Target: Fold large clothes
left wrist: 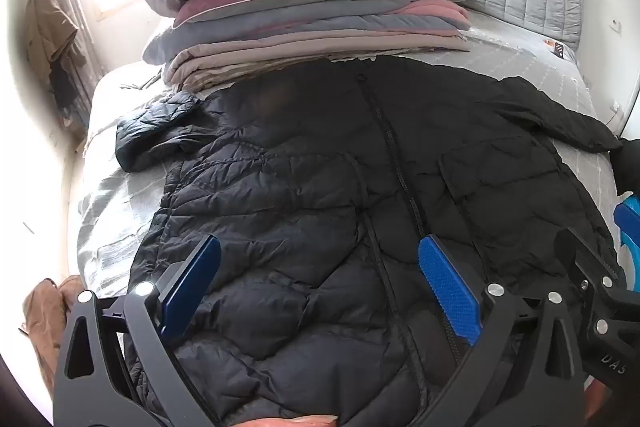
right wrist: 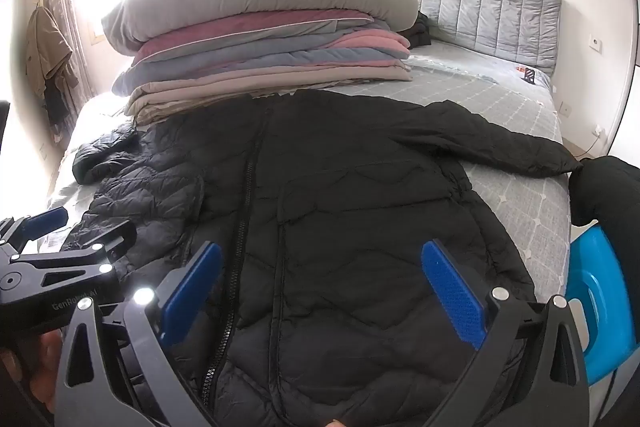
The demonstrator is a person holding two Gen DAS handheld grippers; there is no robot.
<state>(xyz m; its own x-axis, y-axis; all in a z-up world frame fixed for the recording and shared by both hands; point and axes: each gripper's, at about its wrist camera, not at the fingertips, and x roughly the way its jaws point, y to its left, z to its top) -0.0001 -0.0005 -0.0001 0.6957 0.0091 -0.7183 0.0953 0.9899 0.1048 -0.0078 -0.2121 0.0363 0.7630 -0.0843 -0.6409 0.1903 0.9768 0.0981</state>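
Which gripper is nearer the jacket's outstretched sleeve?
Right. The right gripper hangs open over the black jacket's half on the outstretched sleeve's side; the left gripper, also open, hangs over the other half, past the zipper.

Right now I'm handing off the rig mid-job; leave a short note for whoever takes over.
Left gripper: open, nothing between the fingers, above the coat's lower front.
Right gripper: open, also empty, above the same area, just beside the left one.
Black puffer coat: spread front-up on the bed, zipper closed, collar against the stack of folded bedding. One sleeve stretches toward the headboard side; the other sleeve lies bunched on the opposite side.
Done: coat laid out flat.
Left: no fold shows yet; sleeves in, then body folded.
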